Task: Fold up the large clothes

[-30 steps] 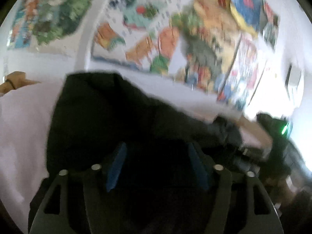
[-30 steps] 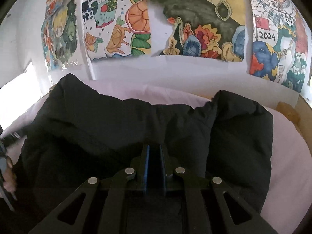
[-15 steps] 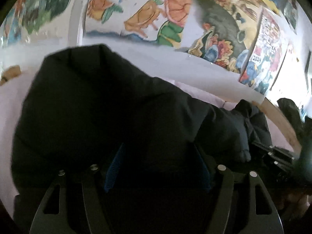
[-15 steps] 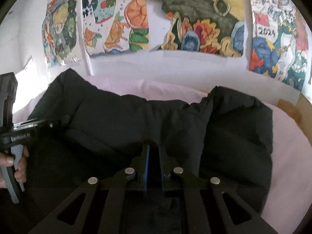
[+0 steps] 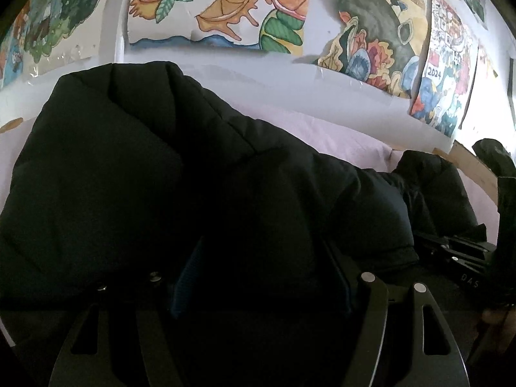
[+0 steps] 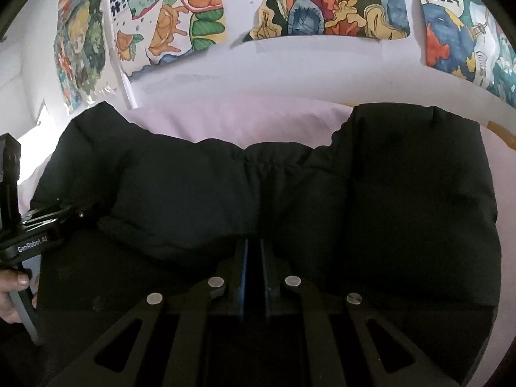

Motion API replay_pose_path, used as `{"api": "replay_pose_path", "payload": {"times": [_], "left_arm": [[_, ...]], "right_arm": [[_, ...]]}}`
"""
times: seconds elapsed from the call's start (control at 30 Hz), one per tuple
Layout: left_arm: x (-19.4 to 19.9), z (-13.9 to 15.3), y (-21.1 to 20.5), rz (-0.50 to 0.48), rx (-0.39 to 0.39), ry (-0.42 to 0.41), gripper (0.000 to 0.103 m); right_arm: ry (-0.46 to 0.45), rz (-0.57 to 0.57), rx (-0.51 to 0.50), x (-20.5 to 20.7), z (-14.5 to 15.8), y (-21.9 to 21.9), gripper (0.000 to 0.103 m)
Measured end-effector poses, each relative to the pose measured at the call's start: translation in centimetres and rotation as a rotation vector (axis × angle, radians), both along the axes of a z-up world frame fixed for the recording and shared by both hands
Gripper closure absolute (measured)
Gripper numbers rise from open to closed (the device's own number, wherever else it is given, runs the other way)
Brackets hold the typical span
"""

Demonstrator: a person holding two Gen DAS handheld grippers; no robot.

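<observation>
A large black padded jacket point(image 6: 322, 193) lies bunched on a pale pink sheet point(image 6: 242, 122). It fills the left wrist view point(image 5: 161, 177) too. My right gripper point(image 6: 253, 251) is shut on a fold of the jacket at its near edge. My left gripper point(image 5: 261, 258) is open, its blue-padded fingers point(image 5: 187, 274) spread wide against the jacket's dark fabric, which covers the fingertips. The left gripper's body also shows at the left edge of the right wrist view point(image 6: 35, 225), held by a hand. The right gripper's body shows at the right in the left wrist view point(image 5: 461, 251).
A white wall with colourful drawings point(image 6: 322, 9) stands close behind the bed. A wooden edge point(image 5: 477, 171) runs along the right of the sheet. Another dark item point(image 5: 493, 154) sits at the far right.
The left gripper has swung and dropped closer to the jacket, now pressing low into it. The right gripper has stayed shut on the fold and eased slightly forward.
</observation>
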State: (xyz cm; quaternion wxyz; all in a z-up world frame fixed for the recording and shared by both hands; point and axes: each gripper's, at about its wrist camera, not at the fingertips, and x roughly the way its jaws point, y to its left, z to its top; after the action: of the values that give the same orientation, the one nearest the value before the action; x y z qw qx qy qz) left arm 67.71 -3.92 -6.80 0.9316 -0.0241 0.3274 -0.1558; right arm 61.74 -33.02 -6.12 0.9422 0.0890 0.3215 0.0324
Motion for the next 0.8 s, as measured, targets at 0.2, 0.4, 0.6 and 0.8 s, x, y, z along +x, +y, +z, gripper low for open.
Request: {"api": "replay_pose_path", "payload": {"times": [0.2,0.4,0.6,0.8], "left_arm": [[-1.1,1.3,0.8,-0.046,-0.047,0.007,0.028],[-3.7,3.4,0.4,-0.009,0.056,0.021,0.019],[-8.2,5.1,1.8,0.009,0.1,0.019,0.016],[-12.9,6.6,2.8,0.075,0.178,0.006,0.002]], "right_arm": [[-0.081,0.007,0.003,-3.0,1.8,0.6,0.08],[-0.078,0.039,-0.075,-5.3,3.9,2.8,0.044],[-0.04,0.007,-0.023,-8.0,4.8,2.8,0.028],[-0.008,0.013,-0.045,-11.3,6.2,4.8,0.016]]}}
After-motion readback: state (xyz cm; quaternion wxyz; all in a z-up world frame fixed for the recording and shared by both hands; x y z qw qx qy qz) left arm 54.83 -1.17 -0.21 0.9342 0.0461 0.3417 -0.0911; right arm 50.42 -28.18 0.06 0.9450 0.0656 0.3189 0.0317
